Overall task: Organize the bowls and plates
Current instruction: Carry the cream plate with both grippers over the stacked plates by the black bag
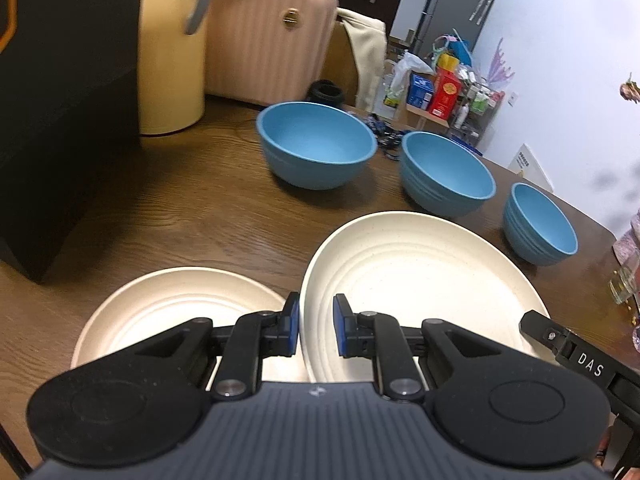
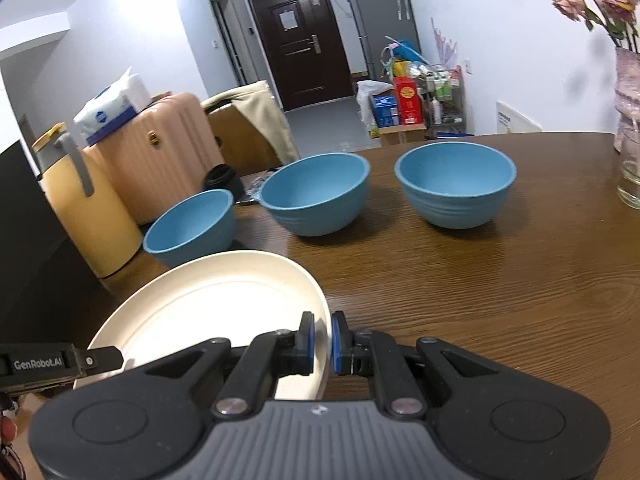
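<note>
A large cream plate (image 1: 420, 276) (image 2: 208, 312) hangs tilted above the wooden table (image 1: 200, 208). My left gripper (image 1: 317, 326) is shut on its left rim. My right gripper (image 2: 323, 342) is shut on the opposite rim, and one of its fingers (image 1: 536, 326) shows at the plate's right edge in the left wrist view. A second cream plate (image 1: 172, 304) lies flat on the table, to the left of the held plate and partly hidden by my left gripper. Three blue bowls stand apart in a row behind: a large bowl (image 1: 316, 144), a middle bowl (image 1: 448, 172) and a small bowl (image 1: 540, 224).
A black box (image 1: 60, 100) stands at the table's left, with a yellow jug (image 1: 172, 52) behind it and a pink suitcase (image 1: 268, 40) beyond the table. A glass vase of flowers (image 2: 630, 168) stands at the right edge.
</note>
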A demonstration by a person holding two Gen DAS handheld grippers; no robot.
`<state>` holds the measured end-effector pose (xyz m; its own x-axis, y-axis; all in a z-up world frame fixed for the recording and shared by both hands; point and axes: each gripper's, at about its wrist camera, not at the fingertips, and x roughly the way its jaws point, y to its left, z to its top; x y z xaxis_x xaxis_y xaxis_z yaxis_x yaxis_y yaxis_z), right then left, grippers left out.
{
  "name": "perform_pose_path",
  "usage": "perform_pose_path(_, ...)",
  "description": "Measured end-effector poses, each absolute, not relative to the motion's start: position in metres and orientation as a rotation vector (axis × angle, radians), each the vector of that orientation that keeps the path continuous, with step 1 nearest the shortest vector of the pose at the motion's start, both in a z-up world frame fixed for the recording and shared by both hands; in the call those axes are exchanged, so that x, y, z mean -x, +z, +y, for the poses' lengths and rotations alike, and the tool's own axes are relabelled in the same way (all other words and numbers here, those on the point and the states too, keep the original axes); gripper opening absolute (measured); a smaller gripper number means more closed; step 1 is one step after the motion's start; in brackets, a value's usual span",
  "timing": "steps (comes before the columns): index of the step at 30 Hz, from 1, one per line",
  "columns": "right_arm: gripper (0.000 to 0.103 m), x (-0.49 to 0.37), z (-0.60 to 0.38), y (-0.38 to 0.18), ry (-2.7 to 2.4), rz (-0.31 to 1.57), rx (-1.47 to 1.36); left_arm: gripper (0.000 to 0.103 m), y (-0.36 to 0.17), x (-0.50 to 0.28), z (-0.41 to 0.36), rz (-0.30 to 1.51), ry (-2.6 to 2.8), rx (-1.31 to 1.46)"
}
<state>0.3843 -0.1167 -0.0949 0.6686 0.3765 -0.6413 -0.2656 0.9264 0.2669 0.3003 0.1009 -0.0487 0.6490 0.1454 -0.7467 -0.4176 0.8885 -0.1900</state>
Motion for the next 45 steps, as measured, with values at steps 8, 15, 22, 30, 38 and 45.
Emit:
perform_pose_path(8, 0.009, -0.368, -0.078, -0.093, 0.404, 0.765, -0.133, 0.017, -0.047, -0.273, 0.134, 0.801, 0.365, 0.385)
perform_pose_path(15, 0.009, -0.352, -0.052, -0.094, 0.434, 0.772, -0.116, 0.017, -0.048, -0.252, 0.157, 0.802, 0.388, 0.395)
perform_pose_path(22, 0.009, -0.337, -0.031, -0.099, 0.45, 0.788, -0.102, 0.017, -0.052, -0.237, 0.177, 0.807, 0.403, 0.4)
perform_pose_path(30, 0.009, -0.325, -0.013, -0.106, 0.457, 0.807, -0.09, 0.017, -0.06, -0.225, 0.192, 0.825, 0.411, 0.401)
perform_pose_path(38, 0.009, -0.316, 0.002, -0.114, 0.461, 0.819, -0.075, 0.017, -0.07, -0.217, 0.203, 0.846, 0.417, 0.4)
perform_pose_path(45, 0.009, -0.307, 0.011, -0.123, 0.453, 0.826, -0.052, 0.017, -0.08, -0.214, 0.208, 0.861, 0.414, 0.38)
